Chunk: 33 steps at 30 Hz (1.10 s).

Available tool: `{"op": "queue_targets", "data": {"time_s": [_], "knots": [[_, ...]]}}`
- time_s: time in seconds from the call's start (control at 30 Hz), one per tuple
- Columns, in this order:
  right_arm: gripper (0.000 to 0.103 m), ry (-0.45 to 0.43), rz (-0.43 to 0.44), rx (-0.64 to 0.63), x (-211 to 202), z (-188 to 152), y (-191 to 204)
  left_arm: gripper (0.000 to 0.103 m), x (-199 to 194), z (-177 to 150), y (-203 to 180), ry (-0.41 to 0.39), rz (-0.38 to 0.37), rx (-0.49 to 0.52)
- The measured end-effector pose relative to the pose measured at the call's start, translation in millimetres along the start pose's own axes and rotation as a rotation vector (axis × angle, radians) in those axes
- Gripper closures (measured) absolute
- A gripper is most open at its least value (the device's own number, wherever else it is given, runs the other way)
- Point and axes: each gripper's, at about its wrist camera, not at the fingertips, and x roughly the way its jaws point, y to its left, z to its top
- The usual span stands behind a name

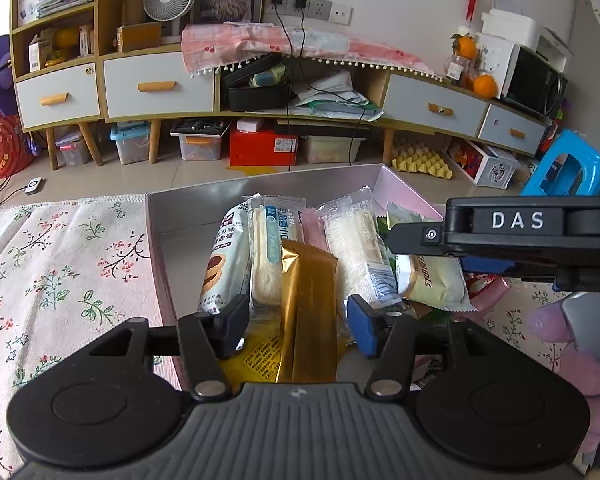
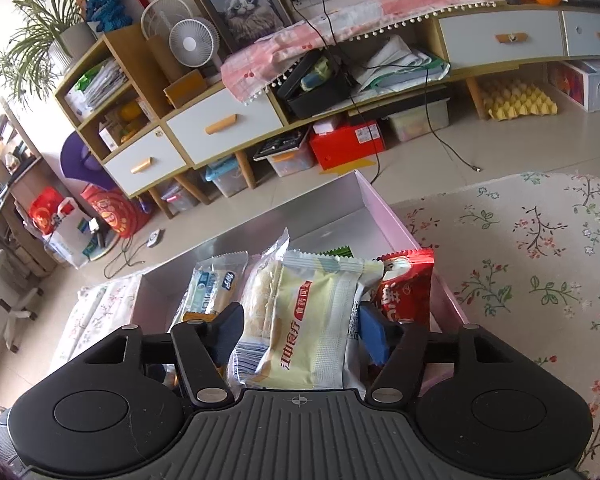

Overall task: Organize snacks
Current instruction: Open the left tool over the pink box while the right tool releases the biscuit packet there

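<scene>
Gold foil catches the light as the left tool (image 1: 296,326) hangs over a pink box (image 1: 158,248) of snacks, its fingers spread wide on either side of a gold wrapper (image 1: 308,308) and gripping nothing. The wrapper lies lengthwise on top of the other packets, apparently the latest one lined up. The box sits on a worktop covered with a floral cloth (image 1: 60,272). Inside, wrapped cakes and biscuits lie side by side, long edges touching, likely so that more fit and each label shows. From the right wrist view, the right tool (image 2: 300,330) also stands apart, its fingers flanking a pale yellow-green packet (image 2: 312,320) without visibly pressing it; whether they touch cannot be told. A red packet (image 2: 406,288) leans at the box's right wall, just beside the blue pad. The yellow-green packet has a crimped, zigzag top seal, red lettering and a soft, puffed body that should give under a squeeze.
</scene>
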Motion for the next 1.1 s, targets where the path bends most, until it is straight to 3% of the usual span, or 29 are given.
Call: {"op": "queue_targets", "data": {"time_s": [0.67, 1.1], "knots": [[0.023, -0.01, -0.02, -0.019, -58.9, -2.2, 13.4, 0.01, -43.7, -6.4, -0.4, 0.022, 0.01, -0.02], [0.02, 0.047, -0.017, -0.055, -99.2, -30.2, 23.4, 0.003, -79.5, -25.6, 4.9, 0.055, 0.042, -0.051]]}}
